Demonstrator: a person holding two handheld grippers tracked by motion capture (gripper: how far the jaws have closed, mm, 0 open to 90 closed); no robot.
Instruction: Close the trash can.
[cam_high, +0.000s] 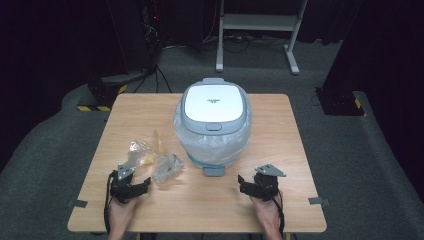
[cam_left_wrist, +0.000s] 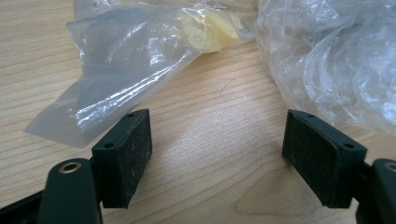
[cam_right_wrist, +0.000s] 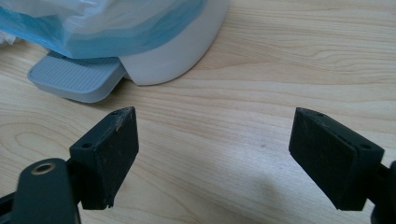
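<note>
The fingers (cam_left_wrist: 123, 156) of the left gripper (cam_high: 131, 184) are standing wide apart with only bare wood between them, gripping nothing; the fingers (cam_right_wrist: 112, 156) of the right gripper (cam_high: 256, 182) are spread just as wide over bare table (cam_high: 280, 130), also holding nothing.

Taking the pedal bin (cam_high: 214, 120) as the landmark: it is sitting at the middle of the table with its lid down and a clear liner bunching out around its body. The crumpled clear plastic wrappers (cam_high: 152, 157), with something pale yellow inside, are lying just to the bin's left, at its near-left flank, close to the liner and perhaps touching it. The left gripper is resting nearer the person than that litter, just short of it, and is pointing toward it; in the left gripper view a flat flap of the wrapper (cam_left_wrist: 116, 70) is reaching down beside the left-hand pad, while the bin's liner (cam_left_wrist: 336, 56) is bulging in on the other side. The heap is running roughly slantwise from the gripper toward the bin.

The bin's grey foot pedal (cam_right_wrist: 74, 77) is jutting from the bin's near base, and the right gripper is sitting to the near-right of it, apart from it.

So the left gripper is judged the nearer one for the wrappers, needing a short reach ahead, and the right one for the pedal.
</note>
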